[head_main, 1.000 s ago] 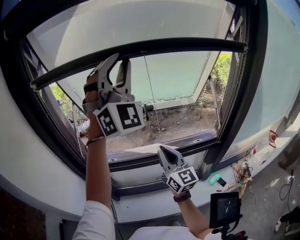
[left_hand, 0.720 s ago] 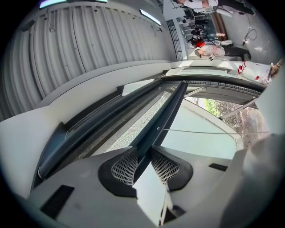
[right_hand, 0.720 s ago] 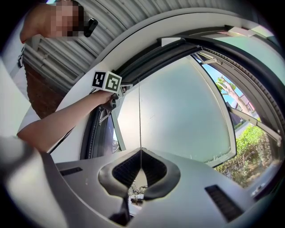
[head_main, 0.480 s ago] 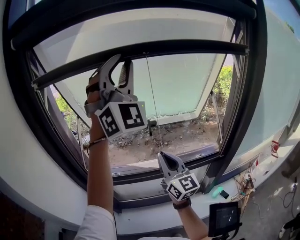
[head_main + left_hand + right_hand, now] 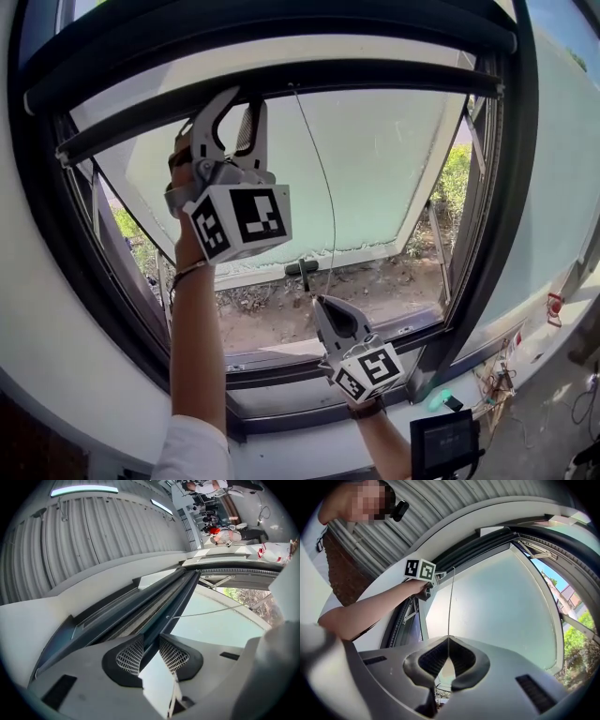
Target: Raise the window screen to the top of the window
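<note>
Window screen [image 5: 281, 58] is almost all the way up. Only a thin pale strip of it shows, between its dark bottom bar [image 5: 375, 77] and the dark roller box [image 5: 328, 23] at the top of the window. The bar sits high, just under that box.

The left gripper [image 5: 242, 101] reaches up to the bar near its left end. Its fingers [image 5: 130, 656] are partly closed, one on each side of the bar, and they hold it.

The right gripper [image 5: 322, 305] is lower down, near the middle of the window. Its fingers [image 5: 431, 660] are pressed tight together on the thin pull cord [image 5: 328, 197] that hangs from the middle of the bar (in the right gripper view the cord runs straight up and looks tight).

Under the bar the window is open. You can see the tipped-out glass pane [image 5: 394, 159] there, and the dirt outside below it.

So most of the job looks done. What is left, I think, is one small lift, until the bar meets the box and the pale strip is gone. Then both grippers can let go.
</note>
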Demonstrator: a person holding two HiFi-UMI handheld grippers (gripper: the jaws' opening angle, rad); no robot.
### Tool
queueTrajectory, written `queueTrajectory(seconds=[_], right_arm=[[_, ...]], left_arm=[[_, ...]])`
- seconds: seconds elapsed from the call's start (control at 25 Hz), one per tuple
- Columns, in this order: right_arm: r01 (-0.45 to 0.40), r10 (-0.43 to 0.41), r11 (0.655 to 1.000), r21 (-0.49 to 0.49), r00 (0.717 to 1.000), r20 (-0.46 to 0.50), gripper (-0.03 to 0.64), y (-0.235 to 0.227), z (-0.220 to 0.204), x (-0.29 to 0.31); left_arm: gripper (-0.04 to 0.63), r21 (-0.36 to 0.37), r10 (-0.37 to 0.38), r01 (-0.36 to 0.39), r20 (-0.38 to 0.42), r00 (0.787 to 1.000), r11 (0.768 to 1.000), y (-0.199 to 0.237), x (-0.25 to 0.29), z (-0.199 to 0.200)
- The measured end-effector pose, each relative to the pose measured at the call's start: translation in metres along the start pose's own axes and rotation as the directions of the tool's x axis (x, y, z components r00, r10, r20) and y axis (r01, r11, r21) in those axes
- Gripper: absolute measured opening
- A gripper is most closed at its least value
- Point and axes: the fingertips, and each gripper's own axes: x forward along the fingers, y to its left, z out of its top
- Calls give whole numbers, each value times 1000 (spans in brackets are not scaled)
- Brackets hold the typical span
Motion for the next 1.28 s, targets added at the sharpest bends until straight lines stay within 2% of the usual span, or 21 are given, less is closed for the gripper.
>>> queueTrajectory(seconds=[0.08,0.24,0.44,0.6,0.72,0.8,0.88,0.96,1.0,1.04,1.08,1.16,1.2,1.24,1.28], right_arm=[[-26,26,1000,-7,999,21,2,4,3,6],[-66,66,998,-3,989,130,1,10,31,12],[-63,69,996,-55,992,108,1,10,47,23],[-105,106,994,-14,982,159,2,17,50,6],[-97,83,994,46,966,244,5,16,56,-19],[-105,67,989,102,943,326,5,12,67,-37],[-106,53,988,115,921,386,5,6,80,-54],[-105,45,988,115,901,432,5,2,97,-74],[-111,41,986,126,887,459,5,3,107,-86],[-119,37,983,137,871,489,5,4,119,-100],[-121,32,983,140,857,513,5,6,130,-112],[-95,17,988,125,855,518,3,7,140,-131],[-80,3,988,130,864,504,3,4,137,-136],[-68,-13,986,151,878,479,3,-1,127,-140],[-55,-29,983,178,898,438,3,-7,113,-141]], left_arm=[[81,0,8,-8,8,1000,1000,8,9,2],[81,29,2,-2,19,1000,1000,24,29,8],[81,-17,-69,70,31,997,997,41,41,14],[83,-21,38,-37,61,997,999,42,31,17],[81,-113,35,-32,24,999,993,21,6,4],[81,-206,30,-26,13,999,978,2,-25,-7],[81,-284,11,-14,-13,1000,959,-26,-61,-19],[81,-400,-39,7,-73,997,917,-71,-102,-38],[81,-469,-76,21,-100,992,883,-98,-125,-47],[81,-553,-134,45,-121,984,832,-127,-149,-54],[81,-648,-215,78,-136,967,757,-157,-174,-59],[81,-808,-362,101,-145,921,580,-206,-225,-62],[74,-852,-395,81,-154,905,517,-220,-247,-62],[47,-876,-409,49,-174,896,481,-230,-266,-62],[17,-888,-412,11,-202,889,459,-237,-284,-64]])
